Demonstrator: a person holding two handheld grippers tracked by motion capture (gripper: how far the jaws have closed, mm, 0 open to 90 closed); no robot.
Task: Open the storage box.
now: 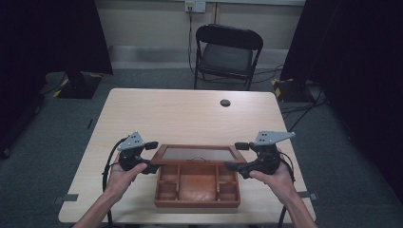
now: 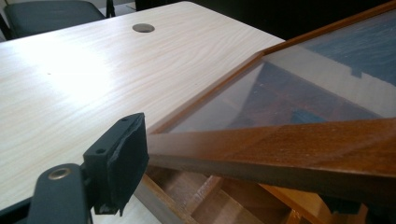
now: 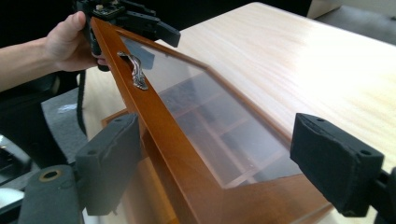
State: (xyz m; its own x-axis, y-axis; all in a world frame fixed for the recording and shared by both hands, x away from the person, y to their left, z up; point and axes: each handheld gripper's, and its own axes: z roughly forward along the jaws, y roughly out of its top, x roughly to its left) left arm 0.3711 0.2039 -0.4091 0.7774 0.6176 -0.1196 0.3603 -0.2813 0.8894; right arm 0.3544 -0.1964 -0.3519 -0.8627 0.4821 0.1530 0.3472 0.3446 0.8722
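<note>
A wooden box [image 1: 197, 185] with small compartments sits at the near middle of the desk [image 1: 190, 114]. Its glass-paned lid [image 1: 198, 154] is raised on the far side, tilted up over the open tray. In the right gripper view a dark metal handle [image 3: 135, 71] sits on the lid's front rail.

The left hand-held gripper [image 1: 149, 156] is at the lid's left corner. In the left gripper view one padded jaw presses against the wooden rail and the other shows just under the rail's underside, so the jaws are closed on the lid frame.

The right hand-held gripper [image 1: 236, 156] is at the lid's right corner. In the right gripper view its jaws stand wide apart with the lid's corner between them; the left pad is just beside the rail, and contact cannot be told.

Beyond the desk's far edge stands a black folding chair [image 1: 227, 53], and a round cable hole [image 1: 225, 102] lies near that far edge.
</note>
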